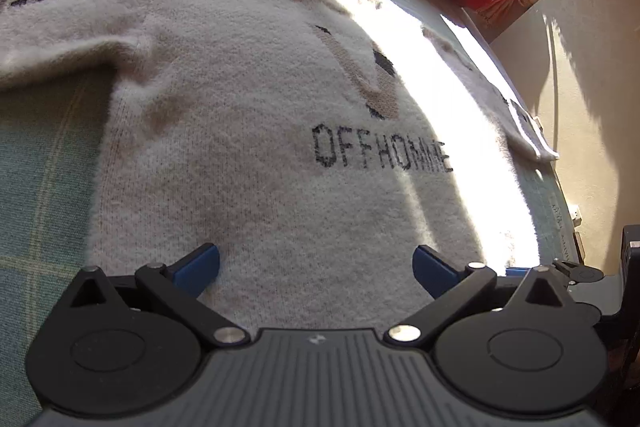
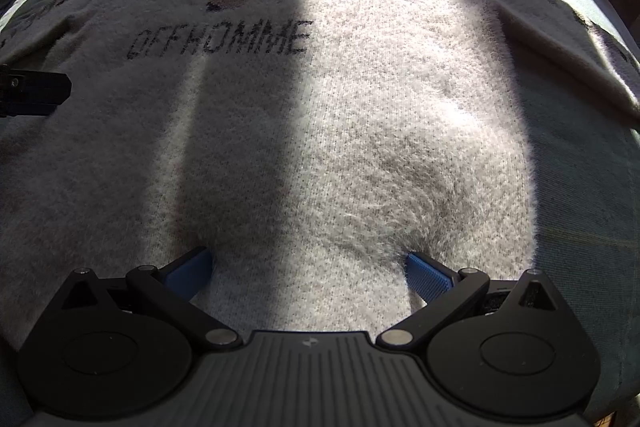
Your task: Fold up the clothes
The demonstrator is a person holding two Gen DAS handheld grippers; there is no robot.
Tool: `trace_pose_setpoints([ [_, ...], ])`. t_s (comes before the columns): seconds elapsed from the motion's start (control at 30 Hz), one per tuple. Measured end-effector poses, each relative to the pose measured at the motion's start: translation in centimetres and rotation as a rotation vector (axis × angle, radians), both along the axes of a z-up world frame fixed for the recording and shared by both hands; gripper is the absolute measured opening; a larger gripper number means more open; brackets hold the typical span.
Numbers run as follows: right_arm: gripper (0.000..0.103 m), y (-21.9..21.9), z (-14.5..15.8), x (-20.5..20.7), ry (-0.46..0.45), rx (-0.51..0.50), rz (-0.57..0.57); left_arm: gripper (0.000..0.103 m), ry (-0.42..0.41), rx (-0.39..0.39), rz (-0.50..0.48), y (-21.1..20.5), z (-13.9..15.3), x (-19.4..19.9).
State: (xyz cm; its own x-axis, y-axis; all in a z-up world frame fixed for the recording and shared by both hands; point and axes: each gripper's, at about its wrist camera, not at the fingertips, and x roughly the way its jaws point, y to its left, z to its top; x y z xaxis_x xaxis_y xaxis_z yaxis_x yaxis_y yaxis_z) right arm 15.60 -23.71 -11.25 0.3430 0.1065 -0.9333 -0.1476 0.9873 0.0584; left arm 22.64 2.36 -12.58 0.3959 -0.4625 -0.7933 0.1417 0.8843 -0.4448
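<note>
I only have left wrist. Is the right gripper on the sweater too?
Observer: Yes. The right gripper is open, its pads pressed into the sweater near the hem.
Operator: And the sweater's right edge? It's blown out by sun for me.
Observer: In the right wrist view that side edge lies flat on the green bedcover.
Operator: Right sleeve?
Observer: It runs out flat toward the upper right, unfolded.
Operator: Can it see my gripper?
Observer: A finger of the left gripper shows at its left edge, over the sweater.
</note>
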Motion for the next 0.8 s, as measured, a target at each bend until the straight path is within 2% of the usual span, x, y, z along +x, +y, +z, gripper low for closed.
trace_pose_setpoints([
  [0.13,0.103,-0.1,0.0,-0.4,-0.025,0.010,-0.002,0.102,0.014,0.041,0.024,0.1,0.4,-3.1],
  [0.37,0.103,0.0,-0.2,-0.8,-0.057,0.021,-0.023,0.102,-0.005,0.187,0.014,-1.9,0.2,-6.8],
  [0.7,0.103,0.0,-0.4,-2.0,-0.123,0.026,-0.014,0.102,-0.013,0.285,0.001,-3.6,0.3,-9.8],
  [0.8,0.103,-0.1,-0.3,-2.5,-0.138,0.028,-0.009,0.102,-0.016,0.277,0.004,-3.6,1.0,-9.8],
])
